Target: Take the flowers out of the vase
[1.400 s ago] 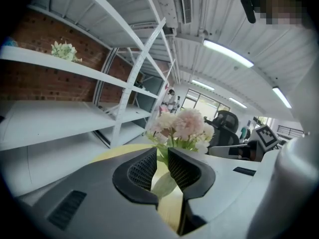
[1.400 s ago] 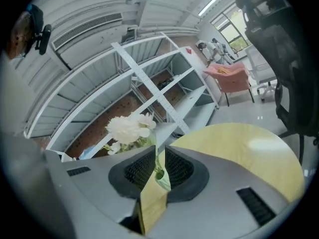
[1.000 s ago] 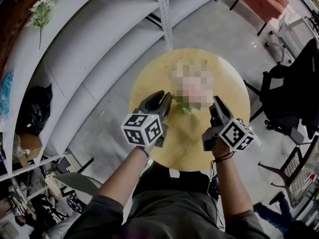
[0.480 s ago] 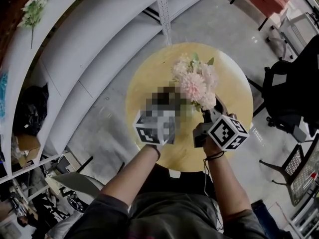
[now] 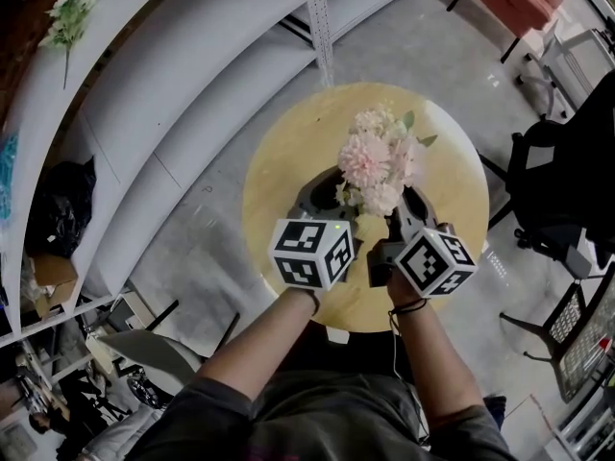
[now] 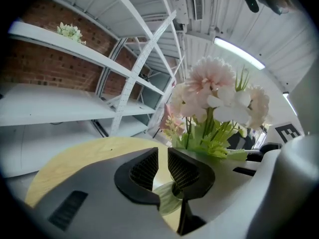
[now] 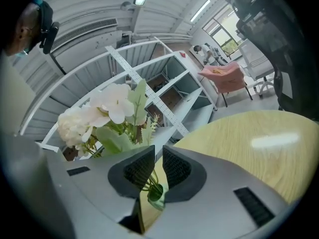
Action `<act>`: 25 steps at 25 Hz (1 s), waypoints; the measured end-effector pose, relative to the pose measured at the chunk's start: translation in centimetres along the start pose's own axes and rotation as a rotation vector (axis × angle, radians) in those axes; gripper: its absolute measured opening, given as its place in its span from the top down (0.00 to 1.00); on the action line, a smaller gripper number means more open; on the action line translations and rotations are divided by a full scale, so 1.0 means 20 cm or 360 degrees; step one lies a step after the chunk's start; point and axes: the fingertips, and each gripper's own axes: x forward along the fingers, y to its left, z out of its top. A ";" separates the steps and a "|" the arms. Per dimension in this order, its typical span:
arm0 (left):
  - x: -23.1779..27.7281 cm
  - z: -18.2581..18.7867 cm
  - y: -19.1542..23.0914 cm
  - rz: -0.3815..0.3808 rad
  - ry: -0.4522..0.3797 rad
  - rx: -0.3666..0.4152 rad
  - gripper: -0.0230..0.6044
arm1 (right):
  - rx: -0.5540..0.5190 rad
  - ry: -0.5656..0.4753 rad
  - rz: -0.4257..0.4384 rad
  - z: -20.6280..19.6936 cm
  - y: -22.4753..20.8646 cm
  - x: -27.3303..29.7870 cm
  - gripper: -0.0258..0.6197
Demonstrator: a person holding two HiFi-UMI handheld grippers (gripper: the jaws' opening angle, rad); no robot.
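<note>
Head view from above: a round table (image 5: 288, 171) carries a vase (image 6: 168, 203) at about its centre, and the flowers (image 5: 380, 159) stand in it. Their pink and white heads spread over the middle of the top towards the far edge. The vase itself is hidden under the blooms and leaves in this view.

The left gripper (image 5: 332, 185) reaches in from the near edge on the left of the bunch. In the left gripper view (image 6: 158, 152) its jaws stand almost together with a thin slit between the pads, clenched on the pale green neck of the vase, which sits at the near end of the slit. The blooms rise beyond and to the right.

The right gripper (image 5: 405, 198) comes in from the near edge on the right of the bunch, close beside the left one. In the right gripper view (image 7: 158, 152) its jaws are likewise drawn close. They grasp the green stems of the flowers just above the vase mouth (image 7: 155, 195).

Grey shelves (image 5: 144, 94) curve past the table's left edge; a black chair (image 5: 567, 190) stands off its right edge.
</note>
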 end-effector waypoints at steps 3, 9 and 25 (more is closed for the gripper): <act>-0.02 0.02 -0.03 -0.0014 -0.0028 0.0004 0.88 | -0.0004 -0.0008 0.0031 0.02 0.04 0.00 0.89; -0.05 0.05 -0.09 -0.0065 -0.0071 0.0031 0.93 | 0.0001 -0.0021 0.0139 0.05 0.12 -0.02 0.90; -0.07 0.07 -0.16 -0.0226 -0.0118 0.0111 0.95 | 0.0058 -0.0059 0.0340 0.06 0.20 -0.05 0.93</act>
